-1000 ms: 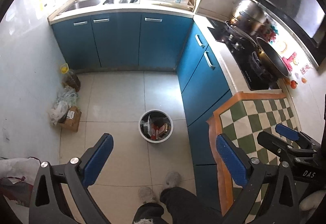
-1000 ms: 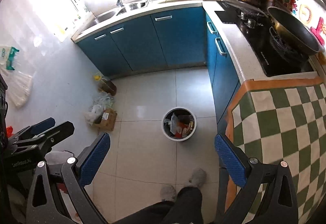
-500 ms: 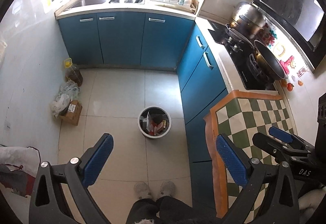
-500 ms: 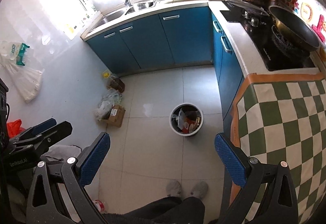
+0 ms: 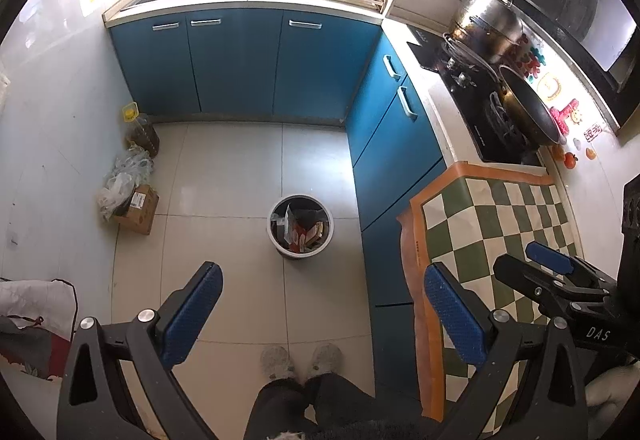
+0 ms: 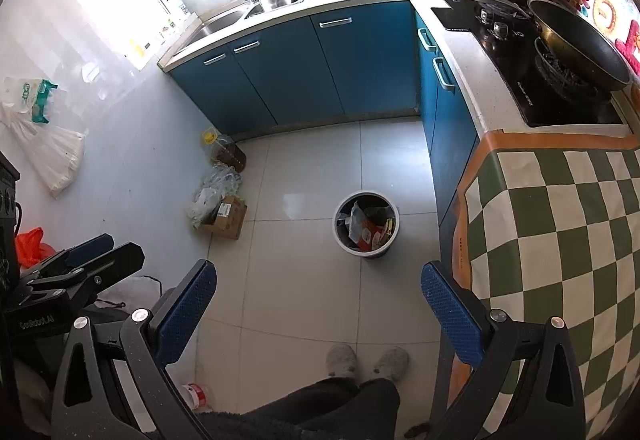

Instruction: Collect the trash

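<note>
A white round trash bin [image 5: 300, 230] with wrappers and packets inside stands on the tiled floor; it also shows in the right wrist view [image 6: 367, 224]. My left gripper [image 5: 320, 304] is open and empty, held high above the floor in front of the bin. My right gripper [image 6: 318, 300] is open and empty, held high too; it shows at the right in the left wrist view [image 5: 548, 264]. The left gripper shows at the left in the right wrist view [image 6: 86, 252].
Blue cabinets [image 5: 240, 59] line the back and right. A checkered cloth [image 5: 500, 224] covers the counter at right, beside a stove with a wok [image 5: 528, 109]. A cardboard box [image 5: 138, 204], plastic bags and an oil bottle [image 5: 142, 129] sit by the left wall. A small can [image 6: 194, 394] lies on the floor.
Both grippers have risen and drawn back from the bin, which now looks smaller and farther. The person's feet have come together. Both grippers stay open.
</note>
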The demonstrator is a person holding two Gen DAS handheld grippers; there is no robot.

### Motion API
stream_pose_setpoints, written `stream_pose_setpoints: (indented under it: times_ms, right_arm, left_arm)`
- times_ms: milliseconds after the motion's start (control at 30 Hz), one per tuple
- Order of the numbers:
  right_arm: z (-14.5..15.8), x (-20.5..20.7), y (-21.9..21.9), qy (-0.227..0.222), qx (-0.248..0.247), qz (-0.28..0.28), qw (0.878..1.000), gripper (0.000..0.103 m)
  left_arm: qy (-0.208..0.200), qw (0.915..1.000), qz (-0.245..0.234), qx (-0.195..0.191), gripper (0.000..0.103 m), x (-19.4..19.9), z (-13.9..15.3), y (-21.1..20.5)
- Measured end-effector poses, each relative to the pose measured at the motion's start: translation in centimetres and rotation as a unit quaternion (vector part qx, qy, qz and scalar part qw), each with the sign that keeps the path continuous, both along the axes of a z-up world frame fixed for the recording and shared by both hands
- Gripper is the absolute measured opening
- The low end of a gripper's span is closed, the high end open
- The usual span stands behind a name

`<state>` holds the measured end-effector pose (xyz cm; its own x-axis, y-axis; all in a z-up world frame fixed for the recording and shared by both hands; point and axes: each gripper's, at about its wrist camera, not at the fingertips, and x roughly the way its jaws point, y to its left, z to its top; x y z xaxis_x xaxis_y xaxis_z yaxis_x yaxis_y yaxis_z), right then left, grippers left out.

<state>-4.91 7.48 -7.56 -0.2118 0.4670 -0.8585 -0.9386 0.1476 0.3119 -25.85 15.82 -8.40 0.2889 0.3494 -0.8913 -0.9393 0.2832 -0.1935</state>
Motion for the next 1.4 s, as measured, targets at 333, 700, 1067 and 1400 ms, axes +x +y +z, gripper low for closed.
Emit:
stream_pose_setpoints:
  times_ms: [333, 700, 1067, 1400]
  right_arm:
    - [-0.2, 0.0, 0.3, 0.002, -0.005, 0.008, 1.0, 0.103]
    - [-0.8, 0.7, 0.2, 0.01, -0.009, 0.012, 1.0, 0.103]
    - [-1.1, 1.1, 0.0, 0.019, -0.014, 0.015, 1.0, 0.103]
    - [-1.5, 1.5, -0.2, 0.025, -0.017, 0.017, 0.999, 0.103]
  left_arm:
    - [-0.001, 1.0, 0.005, -0.006, 0.103, -0.3, -0.2, 0.0]
    - [-0.011, 0.9998, 0.008, -0.017, 0.103, -0.3, -0.4, -0.3]
    - [-0.018, 0.9994, 0.001, -0.029, 0.103, 0.3, -0.6, -0.4]
    - [-0.017, 0.9993, -0.005, -0.033, 0.103, 0.7, -0.7, -0.4]
